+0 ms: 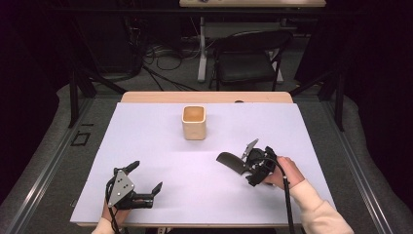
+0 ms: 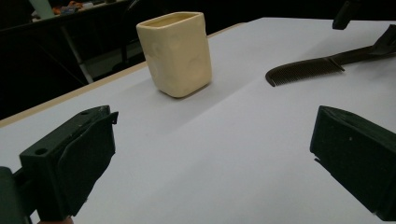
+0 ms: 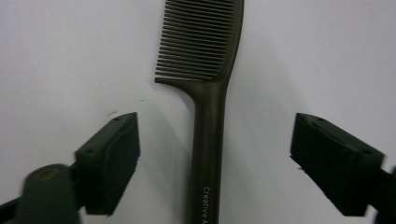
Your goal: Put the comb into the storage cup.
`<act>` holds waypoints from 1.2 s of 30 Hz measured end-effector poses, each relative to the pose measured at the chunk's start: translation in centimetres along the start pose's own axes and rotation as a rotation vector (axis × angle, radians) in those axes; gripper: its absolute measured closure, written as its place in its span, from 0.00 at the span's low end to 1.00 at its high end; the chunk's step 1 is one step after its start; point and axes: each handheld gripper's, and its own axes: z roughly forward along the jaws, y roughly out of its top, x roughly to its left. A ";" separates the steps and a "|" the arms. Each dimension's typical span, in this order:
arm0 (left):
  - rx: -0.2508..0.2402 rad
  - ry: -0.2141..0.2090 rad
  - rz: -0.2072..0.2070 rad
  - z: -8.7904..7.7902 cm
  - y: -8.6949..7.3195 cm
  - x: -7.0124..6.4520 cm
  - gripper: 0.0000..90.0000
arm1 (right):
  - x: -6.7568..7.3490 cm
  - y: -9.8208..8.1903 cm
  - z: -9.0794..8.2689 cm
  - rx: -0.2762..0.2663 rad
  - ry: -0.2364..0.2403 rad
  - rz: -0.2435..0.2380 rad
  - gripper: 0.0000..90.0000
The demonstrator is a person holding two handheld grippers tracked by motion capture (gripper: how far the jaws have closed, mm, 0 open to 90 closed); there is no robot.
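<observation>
Nearest the person, the left gripper (image 1: 146, 180) sits low at the table's front left, a grey three-cornered plate on top, its blocky matte-black jaws spread wide with nothing between them. The table (image 1: 160, 146) is covered in a smooth, pale lilac-white sheet with a light wood edge at the far side.

At the front right, the right gripper (image 3: 215, 158) has its jaws wide apart on either side of the handle of a dark comb (image 3: 208, 93). The comb is hard brownish-black plastic, long and flat, with a straight handle bearing small pale lettering and one row of fine, close teeth. It lies flat on the sheet, teeth end pointing away from the gripper; neither jaw touches it.

Farther back, near the table's middle, stands a cream cup (image 1: 194, 123), squarish with rounded corners, upright and open-topped, well apart from both grippers.

Beyond the table, a black chair (image 1: 248, 58) and loose cables on the floor.
</observation>
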 end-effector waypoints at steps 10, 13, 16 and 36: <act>0.001 0.000 0.002 0.0 0.0 0.0 0.00 | 0.4 0.9 0.6 0.061 -0.009 -0.034 0.60; 0.002 -0.001 0.004 0.0 0.0 0.0 0.00 | 0.4 1.2 0.8 0.091 -0.012 -0.047 0.64; 0.003 -0.001 0.003 0.0 0.0 0.0 0.00 | 0.4 1.4 1.0 0.106 -0.011 -0.051 0.65; 0.005 -0.001 0.004 0.0 0.0 0.0 0.00 | -0.3 2.0 2.5 0.186 0.028 -0.035 0.75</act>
